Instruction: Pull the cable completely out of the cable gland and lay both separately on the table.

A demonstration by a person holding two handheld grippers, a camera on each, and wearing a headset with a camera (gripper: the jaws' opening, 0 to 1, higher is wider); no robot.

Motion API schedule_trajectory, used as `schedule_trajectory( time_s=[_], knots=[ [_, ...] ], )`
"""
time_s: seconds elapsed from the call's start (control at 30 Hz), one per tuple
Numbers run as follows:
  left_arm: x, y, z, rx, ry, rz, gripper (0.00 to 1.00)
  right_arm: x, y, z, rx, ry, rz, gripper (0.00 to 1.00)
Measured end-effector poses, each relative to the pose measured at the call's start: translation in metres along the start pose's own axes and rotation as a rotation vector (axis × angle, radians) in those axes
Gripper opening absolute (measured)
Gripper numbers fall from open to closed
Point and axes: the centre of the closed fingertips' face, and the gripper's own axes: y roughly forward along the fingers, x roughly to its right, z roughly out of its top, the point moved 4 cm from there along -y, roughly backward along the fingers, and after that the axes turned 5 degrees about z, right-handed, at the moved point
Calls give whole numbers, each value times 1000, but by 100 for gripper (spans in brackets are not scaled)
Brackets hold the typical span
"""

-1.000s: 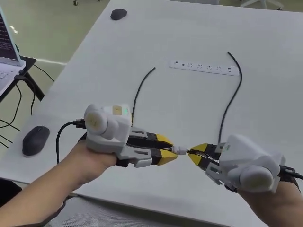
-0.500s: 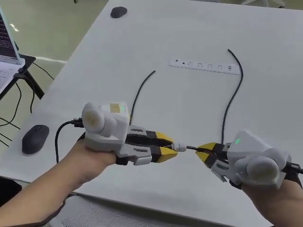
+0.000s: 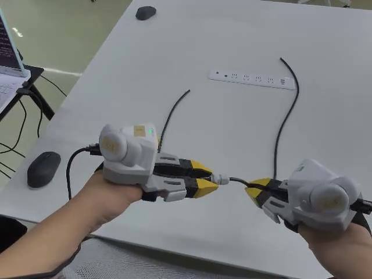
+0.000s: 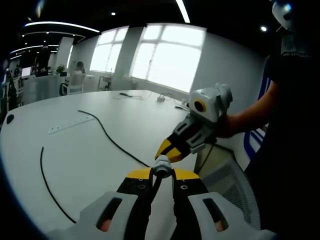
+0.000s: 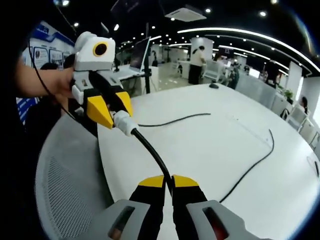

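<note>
Left tool (image 3: 210, 177) clamped on white cable gland (image 3: 221, 179). Right tool (image 3: 251, 189) pinching black cable (image 3: 238, 182). Cable runs between both tools, above desk (image 3: 232, 133).

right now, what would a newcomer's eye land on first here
Near the front edge of the white table, the left tool is shut on a white cable gland. The right tool is shut on the short black cable coming out of the gland, held in the air between the two. Farther back lie a white power strip, a long black lead and a shorter loose wire.
</note>
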Motion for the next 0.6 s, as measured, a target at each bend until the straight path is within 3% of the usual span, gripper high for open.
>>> schedule_trajectory(
  time_s=[0.33, 0.6],
  knots=[
    [3, -2, 1, 13, -15, -11, 15, 13, 0, -24, -54, 172, -53, 0],
    [2, -2, -1, 7, -16, -8, 15, 10, 1, -22, -44, 161, -48, 0]
  ],
)
